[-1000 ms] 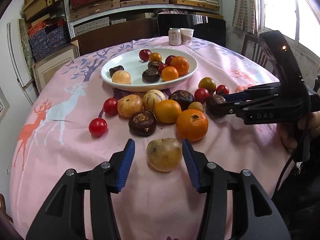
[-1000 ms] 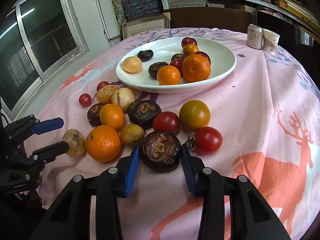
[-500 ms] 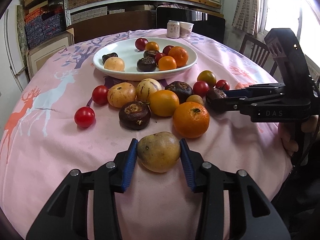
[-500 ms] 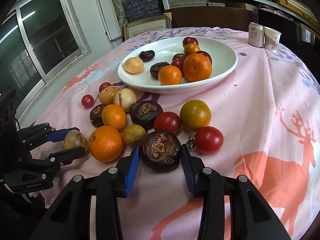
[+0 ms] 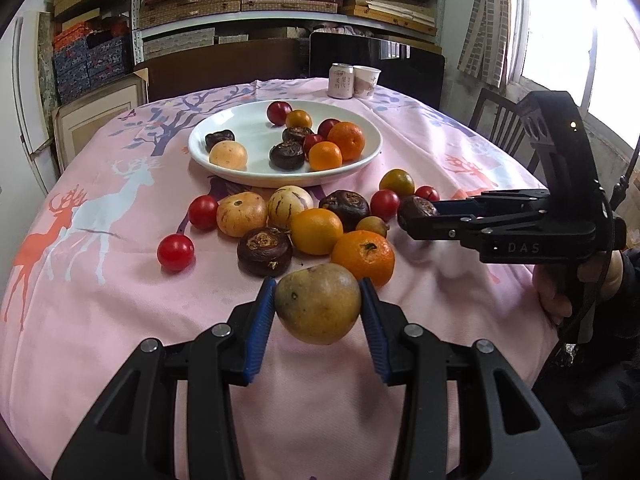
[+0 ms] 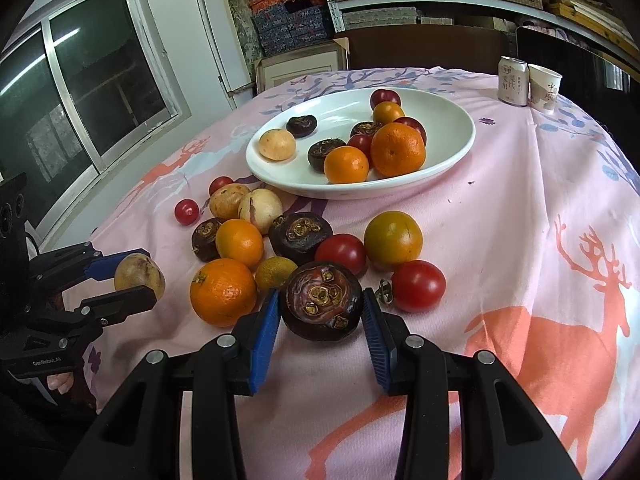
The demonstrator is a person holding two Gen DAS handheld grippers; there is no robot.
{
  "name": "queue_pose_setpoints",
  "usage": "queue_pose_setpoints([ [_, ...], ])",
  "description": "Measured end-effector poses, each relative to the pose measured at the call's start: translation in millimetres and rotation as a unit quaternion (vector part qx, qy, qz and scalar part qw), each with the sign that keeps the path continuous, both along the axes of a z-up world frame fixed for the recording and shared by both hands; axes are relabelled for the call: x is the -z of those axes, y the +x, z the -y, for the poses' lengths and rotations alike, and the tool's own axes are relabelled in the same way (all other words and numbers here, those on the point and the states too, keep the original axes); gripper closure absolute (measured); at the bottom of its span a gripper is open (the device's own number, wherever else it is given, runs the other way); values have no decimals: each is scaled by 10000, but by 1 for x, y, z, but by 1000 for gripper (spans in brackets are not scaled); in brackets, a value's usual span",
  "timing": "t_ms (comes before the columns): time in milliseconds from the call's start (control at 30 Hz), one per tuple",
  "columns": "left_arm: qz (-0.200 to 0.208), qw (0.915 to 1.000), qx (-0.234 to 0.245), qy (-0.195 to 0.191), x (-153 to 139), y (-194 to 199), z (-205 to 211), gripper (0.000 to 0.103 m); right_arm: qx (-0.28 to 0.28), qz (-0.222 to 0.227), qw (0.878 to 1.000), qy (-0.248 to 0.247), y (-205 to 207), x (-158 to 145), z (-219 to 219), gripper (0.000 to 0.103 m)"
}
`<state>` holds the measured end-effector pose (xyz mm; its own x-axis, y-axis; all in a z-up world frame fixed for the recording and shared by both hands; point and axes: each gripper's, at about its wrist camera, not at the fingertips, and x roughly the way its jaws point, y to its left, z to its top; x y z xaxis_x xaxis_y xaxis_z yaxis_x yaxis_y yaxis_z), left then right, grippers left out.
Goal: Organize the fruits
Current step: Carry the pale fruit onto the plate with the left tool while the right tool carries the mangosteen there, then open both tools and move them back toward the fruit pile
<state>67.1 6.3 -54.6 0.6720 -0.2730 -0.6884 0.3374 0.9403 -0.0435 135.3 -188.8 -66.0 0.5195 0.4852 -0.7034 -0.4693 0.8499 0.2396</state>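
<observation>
A: What do the left tongs [image 5: 318, 306] have?

B: They are clenched on a yellow-brown fruit [image 5: 318, 303], blue pads pressed to both its sides, at the near edge of the counter [image 5: 120, 320] with its pink deer cloth.

A: And the right tongs [image 6: 318, 312]?

B: Clamped on a dark purple fruit [image 6: 321, 300], top face showing, also near the front edge. A red tomato [image 6: 418, 285] sits just to its right, a large orange [image 6: 223, 291] just to its left.

A: What lies beyond them?

B: A loose cluster on the cloth: oranges, dark fruits, pale striped ones and small tomatoes, some touching.

A: And farther back?

B: A white plate [image 5: 240, 128] holding oranges, tomatoes, dark fruits and one pale fruit. Behind it, near the far edge, a can [image 5: 341, 81] and a paper cup [image 5: 366, 81] stand side by side.
</observation>
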Motion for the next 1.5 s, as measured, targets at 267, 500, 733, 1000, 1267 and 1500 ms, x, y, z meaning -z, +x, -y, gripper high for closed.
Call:
queue_pose_setpoints([
  [267, 132, 9998, -127, -84, -14, 7, -10, 62, 339, 54, 9991, 264, -3, -16, 20, 61],
  [500, 445, 9987, -138, -188, -49, 36, -12, 62, 665, 1016, 9920, 330, -3, -90, 39, 61],
  [733, 609, 9981, -42, -122, -77, 94, 2, 62, 949, 1280, 9867, 329, 33, -126, 55, 61],
  [1000, 13, 9994, -260, -242, -51, 186, 11, 62, 1278, 795, 9882, 266, 128, -101, 34, 61],
  [1267, -397, 9974, -483, -367, -23, 237, 12, 50, 1381, 825, 9868, -185, 178, -69, -2, 51],
  [1500, 298, 9950, -643, -706, -55, 198, -5, 26, 1505, 869, 9848, 14, 161, -75, 12, 43],
])
